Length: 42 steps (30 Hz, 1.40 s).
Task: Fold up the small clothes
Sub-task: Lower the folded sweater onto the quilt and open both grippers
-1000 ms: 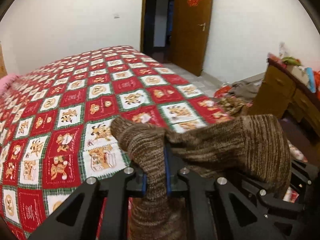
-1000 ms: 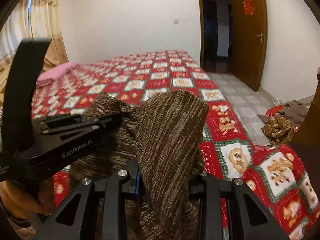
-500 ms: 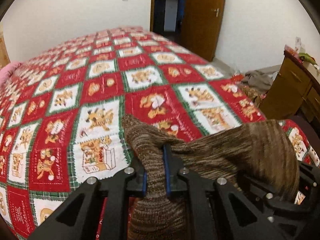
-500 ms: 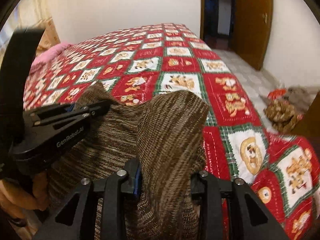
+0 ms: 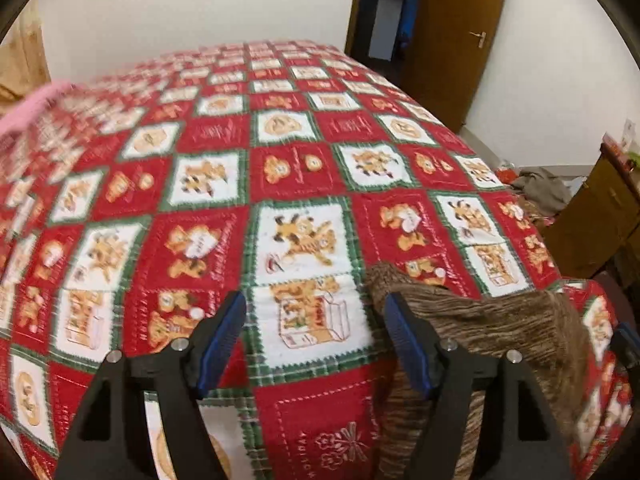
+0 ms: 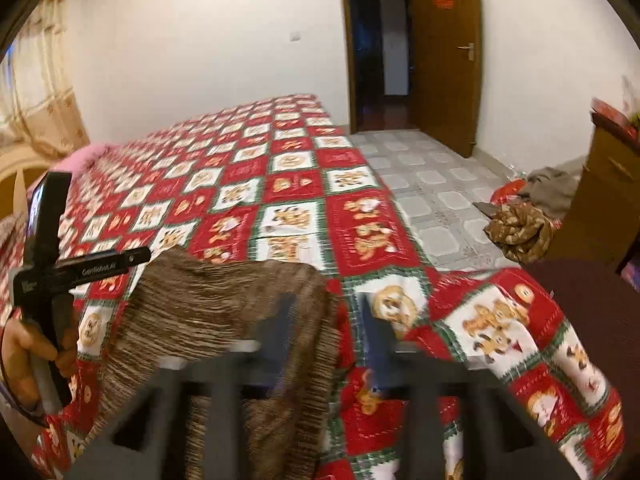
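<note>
Two grippers at the near edge of the bed, neither clamped on anything. Left gripper: blue-padded fingers spread wide, only bedspread showing in the gap. Right gripper: blurred, yet fingers plainly apart too, with nothing pinched between them.

Just beside both, the brown striped knit garment. Lies bunched on the red, white and green quilted bedspread, touching the outer side of the left gripper's right finger and reaching past the right gripper's left finger. Hangs over the near edge of the bed at its lower end, judging by both views. Not flat and not squared; hard to tell how many layers or which part is on top.

Likely step in hand: laying the piece down for smoothing, with most of the folding left to do.

Risks from here:
- Sliding off the bed, since much of the knit hangs over the edge.
- Pinching bedspread along with knit on the next grasp, given soft quilting directly under it.
- Catching one layer only, so the bunch opens unevenly.
- Folding over hidden creases, leaving a lumpy result.

Further off, in the right wrist view, a bare left hand around the handle. Beyond, a pink pillow at the head of the bed, a heap of clothes on the grey tiled floor, and a brown wooden door standing open.
</note>
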Available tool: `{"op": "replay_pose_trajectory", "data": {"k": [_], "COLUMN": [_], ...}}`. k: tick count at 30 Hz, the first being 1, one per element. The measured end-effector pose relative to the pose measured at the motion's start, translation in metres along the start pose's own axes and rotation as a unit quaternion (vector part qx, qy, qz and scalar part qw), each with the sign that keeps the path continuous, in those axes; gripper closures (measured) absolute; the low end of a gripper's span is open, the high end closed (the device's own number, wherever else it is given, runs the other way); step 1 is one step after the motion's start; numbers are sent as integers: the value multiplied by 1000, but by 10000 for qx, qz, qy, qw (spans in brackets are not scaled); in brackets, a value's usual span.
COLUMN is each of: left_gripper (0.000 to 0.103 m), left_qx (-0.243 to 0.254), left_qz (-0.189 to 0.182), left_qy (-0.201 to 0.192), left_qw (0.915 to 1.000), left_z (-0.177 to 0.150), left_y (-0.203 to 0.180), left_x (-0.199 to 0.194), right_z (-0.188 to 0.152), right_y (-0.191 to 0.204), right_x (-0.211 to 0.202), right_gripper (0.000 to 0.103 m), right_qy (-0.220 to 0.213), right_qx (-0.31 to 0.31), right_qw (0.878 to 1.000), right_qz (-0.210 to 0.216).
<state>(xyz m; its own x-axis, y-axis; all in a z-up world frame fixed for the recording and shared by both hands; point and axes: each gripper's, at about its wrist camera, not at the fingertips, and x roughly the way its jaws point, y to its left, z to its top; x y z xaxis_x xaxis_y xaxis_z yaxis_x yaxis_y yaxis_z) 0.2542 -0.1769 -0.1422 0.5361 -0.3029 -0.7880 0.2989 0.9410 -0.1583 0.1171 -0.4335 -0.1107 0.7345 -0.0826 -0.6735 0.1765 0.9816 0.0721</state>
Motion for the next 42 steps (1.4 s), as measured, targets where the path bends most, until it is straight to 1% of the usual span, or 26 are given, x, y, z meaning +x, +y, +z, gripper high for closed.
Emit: {"op": "replay_pose_trajectory", "data": {"k": [1, 2, 4, 7, 9, 10, 12, 14, 16, 18, 20, 23, 26, 28, 29, 31, 33, 35, 36, 38, 42], "left_gripper": [29, 29, 29, 29, 29, 28, 26, 16, 10, 12, 18, 18, 18, 18, 18, 18, 18, 18, 18, 18, 18], "left_qx": [-61, -81, 67, 330, 512, 628, 812, 904, 991, 1088, 1233, 1294, 1433, 1561, 1604, 1664, 1742, 1811, 1834, 1869, 1863], "left_qz": [-183, -284, -387, -209, -109, -43, -38, 79, 260, 318, 339, 125, -44, -81, -95, -60, 50, 114, 164, 228, 239], "left_qy": [81, 112, 162, 297, 389, 324, 274, 289, 288, 246, 168, 101, -49, -76, -91, -141, -165, -139, -100, -37, -80], "left_qw": [9998, 9995, 9991, 9988, 9979, 9975, 9963, 9955, 9943, 9933, 9916, 9915, 9897, 9877, 9870, 9859, 9846, 9833, 9828, 9821, 9822], "left_z": [0, 0, -1, -2, -2, -1, 4, 8, 10, 10, 6, -2, -15, -27, -30, -41, -55, -65, -71, -81, -99], "left_y": [0, -1, -13, -33, -45, -49, -55, -59, -61, -62, -64, -68, -76, -83, -85, -88, -91, -92, -91, -91, -85], "left_x": [3, 5, 12, 37, 52, 52, 53, 59, 64, 60, 46, 24, -1, -13, -16, -23, -28, -29, -29, -28, -34], "right_z": [3, 6, 7, 6, -2, -5, -6, -8, -10, -10, -8, -7, -11, -18, -23, -31, -42, -57, -63, -68, -77], "right_y": [6, 13, 25, 31, 27, 23, 19, 15, 16, 17, 16, 14, 21, 31, 37, 45, 47, 46, 46, 43, 40], "right_x": [3, 9, 19, 51, 71, 74, 73, 76, 79, 80, 80, 67, 32, 6, -3, -9, -3, 11, 16, 15, 4], "right_gripper": [79, 79, 79, 79, 79, 82, 82, 82, 82, 82, 81, 82, 82, 81, 81, 81, 81, 81, 81, 81, 81], "right_qy": [9, 21, 68, 518, 857, 875, 877, 902, 847, 803, 799, 672, 291, 131, 142, 276, 612, 982, 1098, 1057, 1183], "right_qx": [-46, -138, -305, -321, -346, -380, -338, -203, -190, -183, -182, -76, -154, -317, -419, -537, -426, -367, -382, -256, -62], "right_qw": [9999, 9996, 9992, 9974, 9955, 9954, 9956, 9957, 9961, 9964, 9964, 9974, 9980, 9984, 9982, 9975, 9970, 9943, 9929, 9939, 9926], "right_qz": [146, 251, 234, 390, 216, 123, -17, -67, -163, -224, -232, -242, -531, -455, -411, -374, -186, -207, -232, -207, -248]}}
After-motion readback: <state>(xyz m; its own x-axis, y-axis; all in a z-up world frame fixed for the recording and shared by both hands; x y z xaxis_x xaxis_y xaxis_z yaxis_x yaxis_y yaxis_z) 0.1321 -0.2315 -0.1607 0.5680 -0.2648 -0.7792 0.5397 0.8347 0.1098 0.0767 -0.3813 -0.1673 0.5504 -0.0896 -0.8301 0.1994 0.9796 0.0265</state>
